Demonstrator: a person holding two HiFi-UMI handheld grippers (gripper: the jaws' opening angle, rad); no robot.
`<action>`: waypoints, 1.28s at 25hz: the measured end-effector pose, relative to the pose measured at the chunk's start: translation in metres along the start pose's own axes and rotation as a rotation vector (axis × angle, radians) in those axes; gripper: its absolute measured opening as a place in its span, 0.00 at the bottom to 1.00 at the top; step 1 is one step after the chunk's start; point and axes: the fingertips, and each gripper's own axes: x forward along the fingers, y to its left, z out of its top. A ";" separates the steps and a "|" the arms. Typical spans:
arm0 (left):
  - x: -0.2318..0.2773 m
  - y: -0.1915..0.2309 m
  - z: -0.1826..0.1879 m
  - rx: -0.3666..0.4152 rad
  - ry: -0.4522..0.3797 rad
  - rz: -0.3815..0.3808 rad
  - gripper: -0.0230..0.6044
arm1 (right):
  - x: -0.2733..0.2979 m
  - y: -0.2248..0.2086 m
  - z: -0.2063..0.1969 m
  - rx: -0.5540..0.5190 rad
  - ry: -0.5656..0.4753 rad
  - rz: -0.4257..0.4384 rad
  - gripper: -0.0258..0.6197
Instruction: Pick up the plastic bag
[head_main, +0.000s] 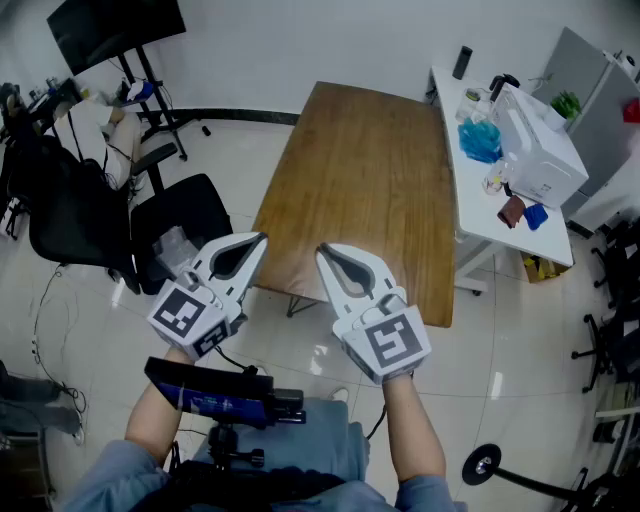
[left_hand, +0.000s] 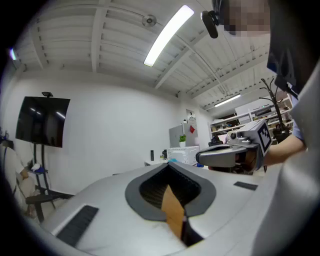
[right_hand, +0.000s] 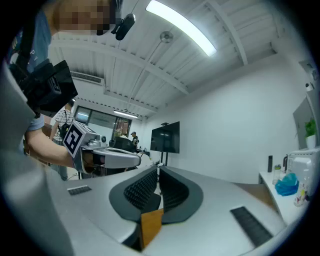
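Two hand-held grippers sit level at the near edge of the brown wooden table (head_main: 350, 190). The left gripper (head_main: 260, 240) and right gripper (head_main: 324, 250) both have their jaws closed tip to tip, gripping nothing. The blue crumpled plastic bag (head_main: 480, 140) lies on the white desk (head_main: 472, 205) to the right of the table, well apart from both grippers. Each gripper cube carries a black-and-white square marker. A white box-shaped appliance (head_main: 540, 150) stands just beside the bag. A black office chair (head_main: 185, 212) stands left of the table.
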 end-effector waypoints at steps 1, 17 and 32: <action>-0.002 0.002 -0.001 -0.002 0.000 0.006 0.07 | 0.004 0.003 -0.001 0.001 0.003 0.012 0.07; -0.130 0.071 -0.025 -0.031 -0.015 0.451 0.07 | 0.088 0.113 -0.004 0.016 -0.006 0.400 0.08; -0.254 0.097 -0.042 -0.059 0.016 0.721 0.07 | 0.140 0.243 0.001 0.051 -0.019 0.690 0.08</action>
